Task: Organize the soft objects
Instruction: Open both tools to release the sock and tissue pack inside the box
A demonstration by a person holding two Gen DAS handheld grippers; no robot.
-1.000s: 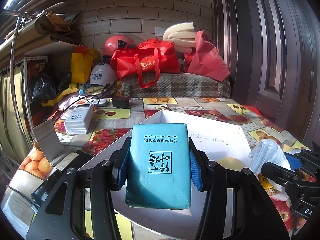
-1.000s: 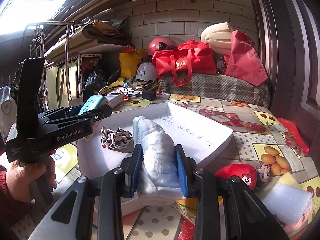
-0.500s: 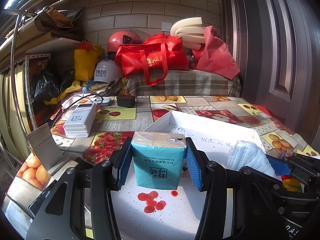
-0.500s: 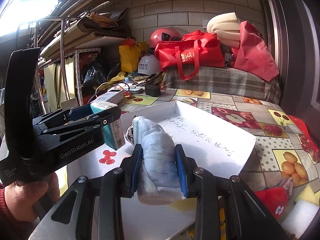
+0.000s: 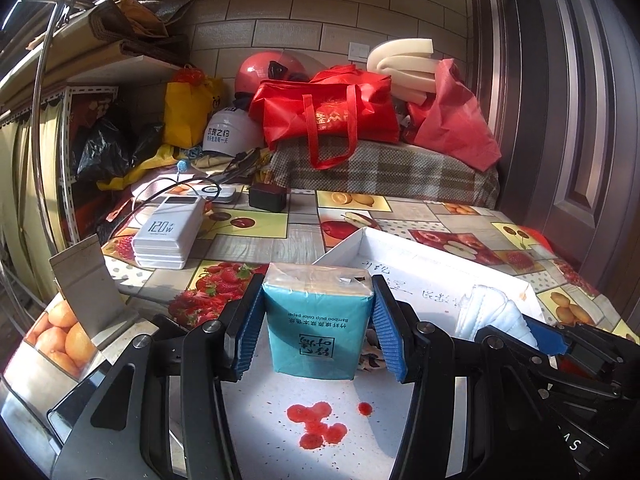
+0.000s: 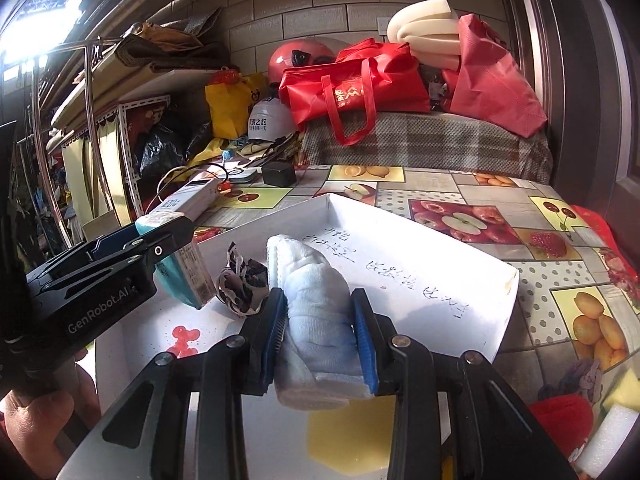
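My left gripper is shut on a teal tissue pack, which stands upright on the floor of the white tray. The pack also shows in the right wrist view. My right gripper is shut on a rolled pale blue towel held low over the tray. The towel shows at the right of the left wrist view. A black-and-white scrunchie lies in the tray between the pack and the towel.
Red stains mark the tray floor. A white power bank and a black charger lie on the fruit-print tablecloth. A red plush, a white foam block and a yellow sponge sit right of the tray. Red bags are at the back.
My left gripper has lowered the tissue pack from above the tray edge down onto the tray floor. My right gripper has moved the towel forward over the tray, beside the scrunchie.
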